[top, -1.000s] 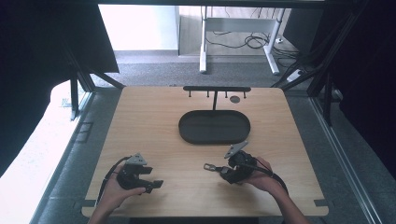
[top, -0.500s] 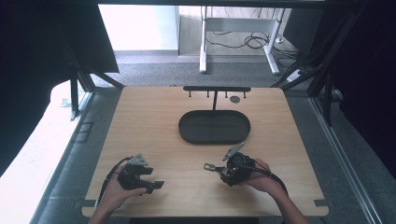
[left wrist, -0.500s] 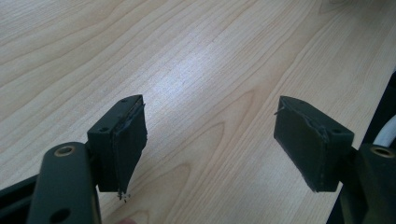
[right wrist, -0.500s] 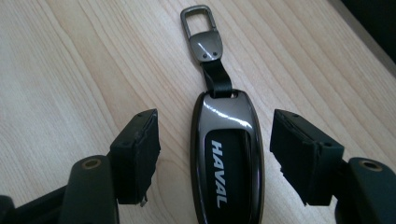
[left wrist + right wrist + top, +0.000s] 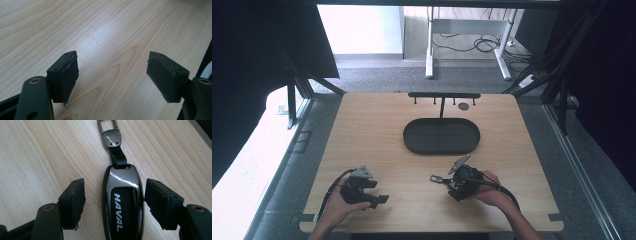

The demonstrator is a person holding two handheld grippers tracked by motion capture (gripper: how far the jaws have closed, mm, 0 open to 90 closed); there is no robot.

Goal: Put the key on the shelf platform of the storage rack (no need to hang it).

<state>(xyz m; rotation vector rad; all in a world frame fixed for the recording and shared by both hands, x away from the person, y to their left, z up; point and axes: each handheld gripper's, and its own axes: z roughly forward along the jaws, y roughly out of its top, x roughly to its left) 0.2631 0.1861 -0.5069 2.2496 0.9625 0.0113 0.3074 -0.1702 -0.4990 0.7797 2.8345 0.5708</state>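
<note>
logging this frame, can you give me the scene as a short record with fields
work in hand: right tongs straddle a Haval car key fob lying flat on the wooden table
right tongs: open, one jaw on each side of the fob, not closed on it
fob strap: short black strap to a metal clip, pointing away from the tongs
left tongs: open, over bare wood
also on table: black oval tray with a hook rack behind it

Probably a lab, framed wooden table (image 5: pixel 362 130), floor cables (image 5: pixel 472 44)
</note>
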